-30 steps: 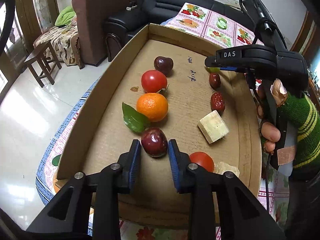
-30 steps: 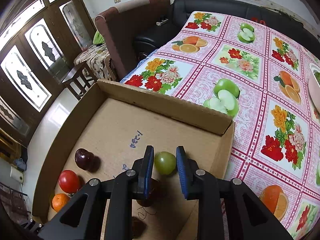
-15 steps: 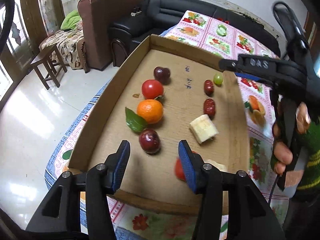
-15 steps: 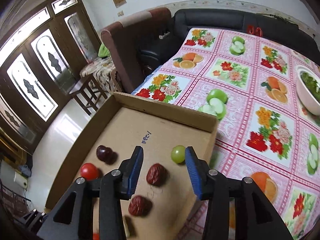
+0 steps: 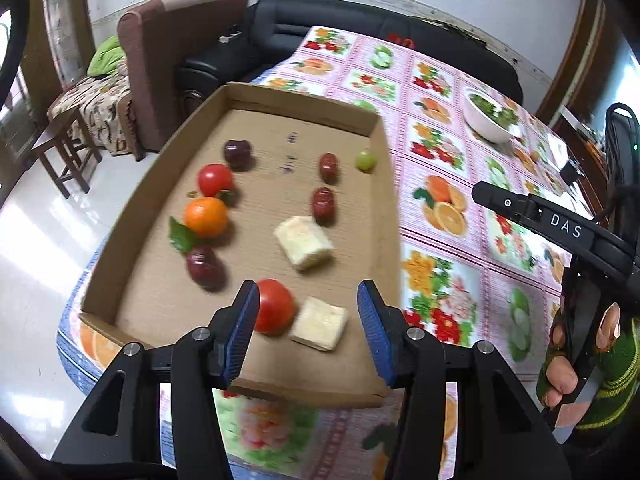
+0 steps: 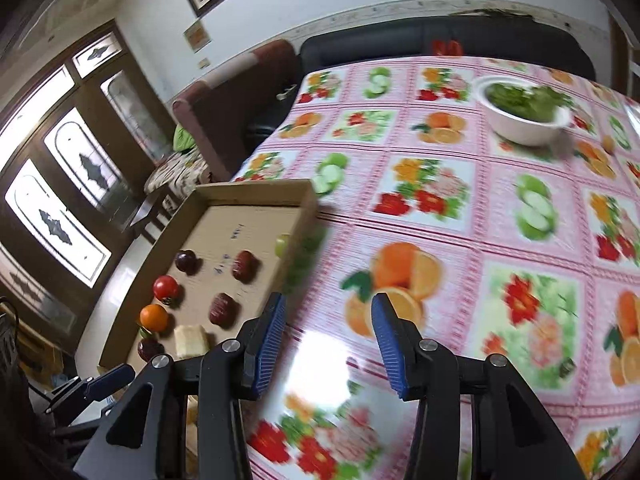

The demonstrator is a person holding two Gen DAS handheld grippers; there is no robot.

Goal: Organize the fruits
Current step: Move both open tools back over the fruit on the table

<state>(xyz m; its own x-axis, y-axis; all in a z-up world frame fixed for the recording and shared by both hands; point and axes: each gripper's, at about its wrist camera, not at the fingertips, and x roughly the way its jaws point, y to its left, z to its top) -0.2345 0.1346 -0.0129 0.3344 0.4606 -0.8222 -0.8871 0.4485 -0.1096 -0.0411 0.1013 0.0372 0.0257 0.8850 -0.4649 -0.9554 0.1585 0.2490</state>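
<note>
A shallow cardboard tray holds the fruit. On its left lie a dark plum, a tomato, an orange with a leaf, and another plum. On its right lie a green grape, two red dates, and a pale cut chunk. Near the front are a second tomato and a second pale chunk. My left gripper is open and empty above these two. My right gripper is open and empty over the tablecloth, right of the tray.
The table carries a pink fruit-print cloth. A white bowl of greens stands at the far right. A black sofa, a brown armchair and a wooden stool stand beyond the table's left edge.
My left gripper opened, let go of the near plum and pulled back to the right. My right gripper opened, left the green grape in the tray and moved out over the tablecloth.
</note>
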